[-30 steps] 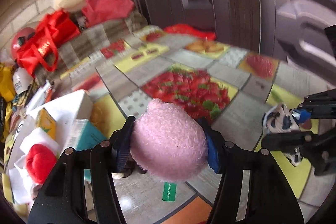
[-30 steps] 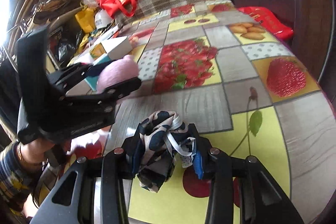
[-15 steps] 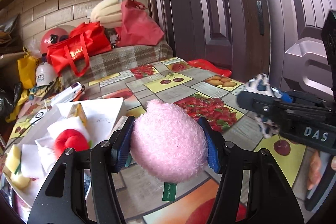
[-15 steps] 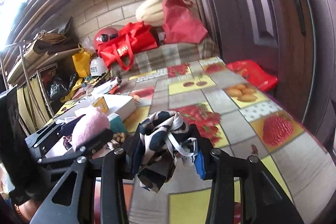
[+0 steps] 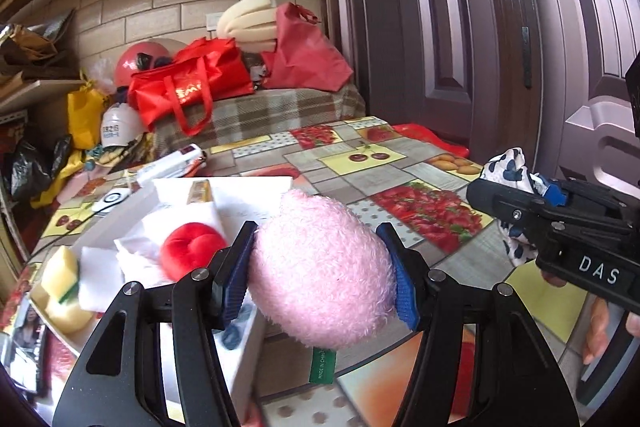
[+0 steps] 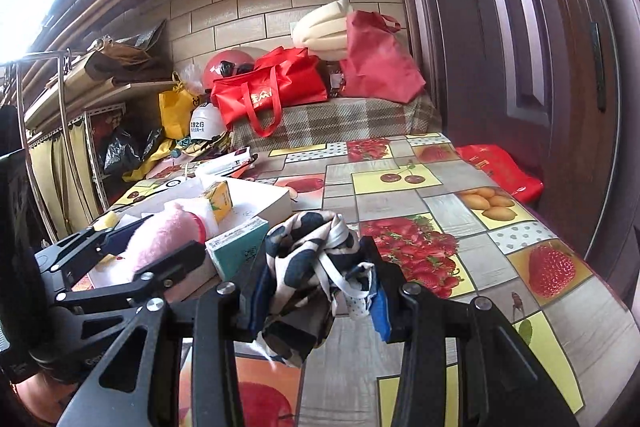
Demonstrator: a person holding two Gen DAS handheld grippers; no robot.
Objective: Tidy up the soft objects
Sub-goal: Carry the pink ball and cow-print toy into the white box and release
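My left gripper (image 5: 320,279) is shut on a fluffy pink plush toy (image 5: 320,267) with a green tag, held above the table near a white box (image 5: 248,355). The plush also shows in the right wrist view (image 6: 160,239). My right gripper (image 6: 316,287) is shut on a bunched black-and-white patterned cloth (image 6: 304,267), held above the table; the cloth shows at the right of the left wrist view (image 5: 508,167). In the white box lie a red plush (image 5: 192,251), white cloths and yellow sponges (image 5: 60,271).
The table has a fruit-patterned oilcloth (image 6: 440,211). A teal carton (image 6: 236,247) and a small yellow carton (image 6: 218,201) stand by the box. Red bags (image 6: 268,91), helmets and foam pile on a bench behind. A dark door (image 6: 540,47) is to the right.
Both grippers have risen and tilted up from the table with their loads; the view now takes in the wall and bench. The left gripper has moved closer over the white box.
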